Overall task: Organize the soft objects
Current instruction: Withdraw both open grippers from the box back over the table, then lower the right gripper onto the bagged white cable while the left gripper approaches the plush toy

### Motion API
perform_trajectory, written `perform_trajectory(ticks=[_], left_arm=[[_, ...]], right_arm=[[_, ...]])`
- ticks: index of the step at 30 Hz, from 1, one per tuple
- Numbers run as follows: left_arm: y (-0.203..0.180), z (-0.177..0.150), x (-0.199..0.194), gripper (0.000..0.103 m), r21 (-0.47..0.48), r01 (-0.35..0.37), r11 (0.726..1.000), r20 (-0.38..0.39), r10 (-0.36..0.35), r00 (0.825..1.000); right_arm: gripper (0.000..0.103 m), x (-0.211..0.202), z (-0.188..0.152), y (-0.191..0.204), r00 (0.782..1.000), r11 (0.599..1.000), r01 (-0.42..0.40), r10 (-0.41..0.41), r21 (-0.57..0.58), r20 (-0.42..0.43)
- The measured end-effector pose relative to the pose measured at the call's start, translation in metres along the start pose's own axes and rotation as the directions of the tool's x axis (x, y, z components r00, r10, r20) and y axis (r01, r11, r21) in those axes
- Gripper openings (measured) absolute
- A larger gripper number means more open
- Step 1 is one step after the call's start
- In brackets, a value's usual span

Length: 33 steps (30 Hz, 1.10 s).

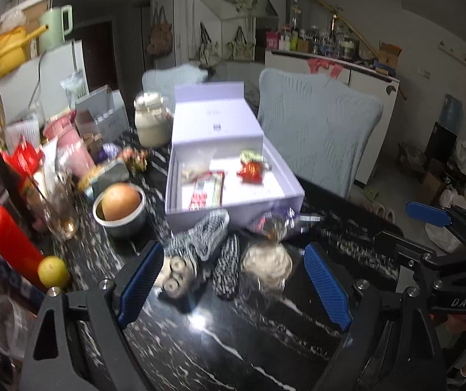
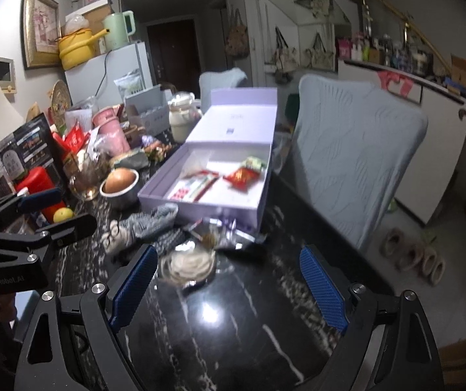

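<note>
Two grippers, left [image 1: 234, 288] and right [image 2: 229, 285], are held with jaws wide apart and empty over the black bench [image 2: 233, 325], where knitted socks [image 1: 210, 244] and a wrapped bun [image 2: 188, 265] are left beside the open lilac box [image 1: 233, 176], seemingly awaiting packing.

"DAS" on right gripper [image 1: 428, 215], "GenRobot.AI" on left gripper [image 2: 50, 208]

Lilac box [image 1: 233, 202], black-and-white knit socks [image 1: 206, 241], black white-veined table [image 1: 233, 342]

Black frames [image 1: 79, 335], blue fingers [image 1: 141, 283] (ribbed)
</note>
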<state>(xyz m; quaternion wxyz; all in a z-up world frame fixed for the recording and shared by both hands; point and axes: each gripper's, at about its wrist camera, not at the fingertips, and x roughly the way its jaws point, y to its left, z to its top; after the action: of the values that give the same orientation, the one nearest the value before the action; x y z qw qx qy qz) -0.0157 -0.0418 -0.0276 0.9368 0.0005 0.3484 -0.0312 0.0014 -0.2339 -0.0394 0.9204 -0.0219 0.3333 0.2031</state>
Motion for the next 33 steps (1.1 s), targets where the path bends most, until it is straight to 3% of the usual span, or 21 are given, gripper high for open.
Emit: perform_trajectory(ticks=[6,19,22,24,33], left_arm=[[0.009,-0.023,0.021,0.089,-0.047,0.026,0.999,-0.067,-0.029,0.997],[0.038,-0.042,0.050,0.089,-0.122,0.029,0.992,-0.117,-0.043,0.992],[0.048,-0.039,0.055,0.089,-0.132,0.007,0.991,-0.113,-0.022,0.993],[0.055,-0.036,0.059,0.089,-0.135,-0.009,0.991,-0.107,-0.005,0.994],[0.078,-0.024,0.078,0.089,-0.136,-0.068,0.988,-0.106,0.054,0.993]], right_arm=[[0.090,0.021,-0.022,0.001,0.998,1.000,-0.022,0.023,0.019,-0.054],[0.090,0.072,-0.042,0.012,0.982,0.994,-0.091,0.098,0.053,-0.163],[0.092,0.083,-0.039,0.019,0.977,0.994,-0.102,0.108,0.043,-0.183],[0.103,0.092,-0.037,0.024,0.973,0.993,-0.108,0.114,0.040,-0.202],[0.103,0.134,-0.022,0.035,0.958,0.989,-0.138,0.147,0.055,-0.245]])
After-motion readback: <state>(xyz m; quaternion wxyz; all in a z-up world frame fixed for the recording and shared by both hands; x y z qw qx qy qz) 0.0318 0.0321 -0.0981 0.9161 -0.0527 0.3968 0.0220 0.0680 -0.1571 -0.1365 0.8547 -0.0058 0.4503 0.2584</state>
